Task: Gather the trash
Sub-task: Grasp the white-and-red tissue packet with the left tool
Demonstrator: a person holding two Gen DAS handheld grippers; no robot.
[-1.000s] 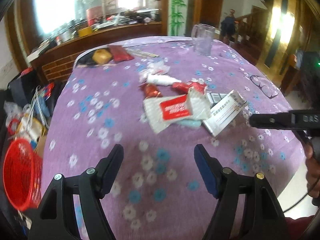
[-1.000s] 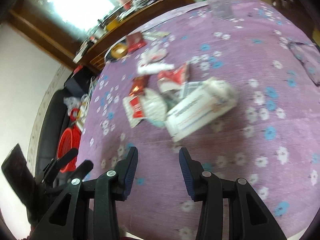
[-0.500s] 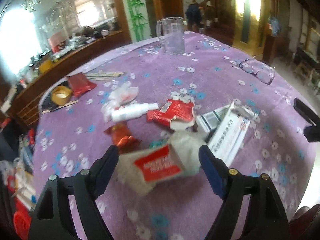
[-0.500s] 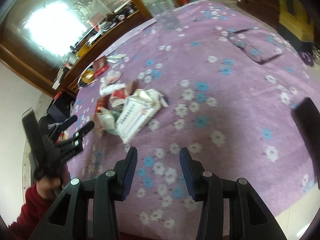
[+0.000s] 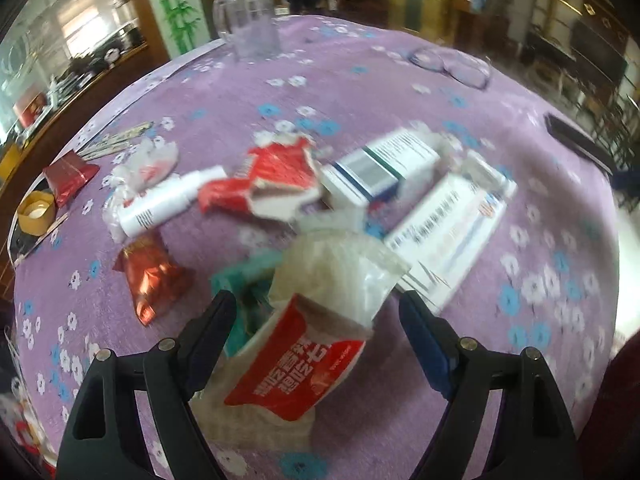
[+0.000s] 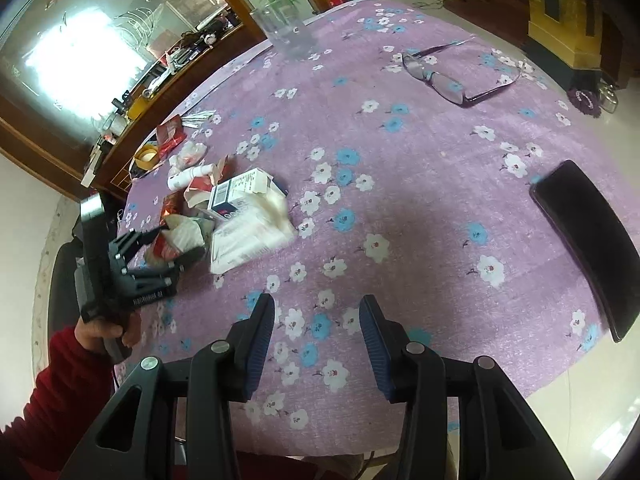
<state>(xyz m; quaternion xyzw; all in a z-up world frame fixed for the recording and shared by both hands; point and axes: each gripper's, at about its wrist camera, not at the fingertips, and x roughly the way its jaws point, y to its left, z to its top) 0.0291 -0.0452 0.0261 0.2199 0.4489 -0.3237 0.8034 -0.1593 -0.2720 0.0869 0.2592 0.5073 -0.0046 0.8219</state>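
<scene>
A pile of trash lies on the purple flowered tablecloth (image 5: 400, 80). My left gripper (image 5: 316, 316) is open, its jaws on either side of a crumpled white and red wrapper (image 5: 316, 320). Behind it lie a torn red packet (image 5: 276, 176), a white tube (image 5: 160, 204), a white and blue box (image 5: 384, 164), a flat white carton (image 5: 448, 232) and a red foil wrapper (image 5: 152, 276). My right gripper (image 6: 316, 328) is open and empty over bare cloth, right of the pile (image 6: 236, 208). The left gripper (image 6: 156, 252) shows there at the pile.
A glass mug (image 5: 248, 16) stands at the far side. Eyeglasses (image 6: 456, 76) lie at the far right. A black phone (image 6: 588, 240) lies at the right edge. A yellow tape roll (image 5: 36, 212) and a red pouch (image 5: 68, 176) lie far left.
My left gripper has moved forward onto the pile and now straddles the white and red wrapper. My right gripper has swung right, away from the pile.
</scene>
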